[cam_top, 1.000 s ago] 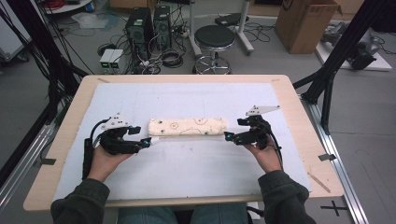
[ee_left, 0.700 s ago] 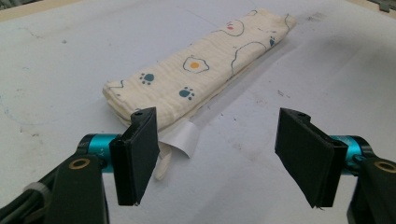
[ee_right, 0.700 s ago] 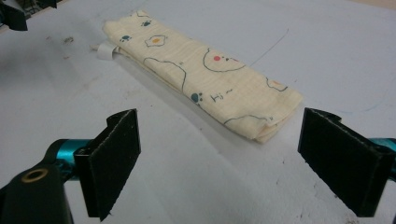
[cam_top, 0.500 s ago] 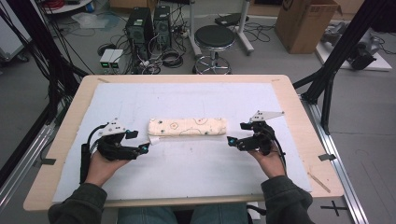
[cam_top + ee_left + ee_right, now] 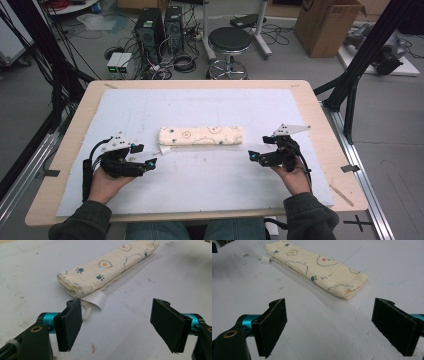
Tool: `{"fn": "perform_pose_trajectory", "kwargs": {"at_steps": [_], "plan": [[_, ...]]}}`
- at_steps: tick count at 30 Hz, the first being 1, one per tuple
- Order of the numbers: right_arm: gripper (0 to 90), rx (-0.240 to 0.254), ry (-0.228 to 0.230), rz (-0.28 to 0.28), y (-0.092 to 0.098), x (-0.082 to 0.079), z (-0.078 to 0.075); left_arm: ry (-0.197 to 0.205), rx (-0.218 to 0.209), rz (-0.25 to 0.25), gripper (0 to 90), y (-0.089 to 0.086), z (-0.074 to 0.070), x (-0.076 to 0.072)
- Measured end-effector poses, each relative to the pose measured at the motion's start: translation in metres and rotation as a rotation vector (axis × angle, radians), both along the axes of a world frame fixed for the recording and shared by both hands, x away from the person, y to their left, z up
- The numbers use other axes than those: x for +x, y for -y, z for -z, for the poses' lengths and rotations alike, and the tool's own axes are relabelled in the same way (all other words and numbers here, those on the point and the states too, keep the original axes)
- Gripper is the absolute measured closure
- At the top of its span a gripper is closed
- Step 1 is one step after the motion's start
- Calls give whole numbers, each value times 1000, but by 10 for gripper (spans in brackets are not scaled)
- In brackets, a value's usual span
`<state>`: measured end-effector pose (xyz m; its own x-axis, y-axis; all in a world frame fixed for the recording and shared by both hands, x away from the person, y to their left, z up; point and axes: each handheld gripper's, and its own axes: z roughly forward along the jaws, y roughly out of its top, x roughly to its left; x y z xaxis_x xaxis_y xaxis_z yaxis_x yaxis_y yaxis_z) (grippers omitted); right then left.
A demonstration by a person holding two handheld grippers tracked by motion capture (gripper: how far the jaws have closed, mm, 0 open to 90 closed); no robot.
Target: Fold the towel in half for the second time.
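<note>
Cloth (image 5: 201, 135) released (folded); both grippers now apart.

No legible text or labels

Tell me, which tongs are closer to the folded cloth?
Left. The left tongs sit open just off the folded cloth near its white tag. The right tongs are open too, a little farther from its other end.
</note>
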<state>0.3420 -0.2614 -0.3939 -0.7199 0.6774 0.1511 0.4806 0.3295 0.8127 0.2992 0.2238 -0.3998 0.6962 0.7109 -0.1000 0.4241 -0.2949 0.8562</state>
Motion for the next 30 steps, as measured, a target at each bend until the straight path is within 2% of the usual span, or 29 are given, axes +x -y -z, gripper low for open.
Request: {"fn": "perform_pose_trajectory", "kwargs": {"at_steps": [7,15,30], "plan": [[121,-2,1,4,4,-6,4,-4,8,3,257,-1,6,-6],[121,-1,-3,18,11,-13,8,8,14,-6,254,-5,7,-13],[121,8,19,51,26,-27,15,25,3,-25,251,-13,10,-30]]}}
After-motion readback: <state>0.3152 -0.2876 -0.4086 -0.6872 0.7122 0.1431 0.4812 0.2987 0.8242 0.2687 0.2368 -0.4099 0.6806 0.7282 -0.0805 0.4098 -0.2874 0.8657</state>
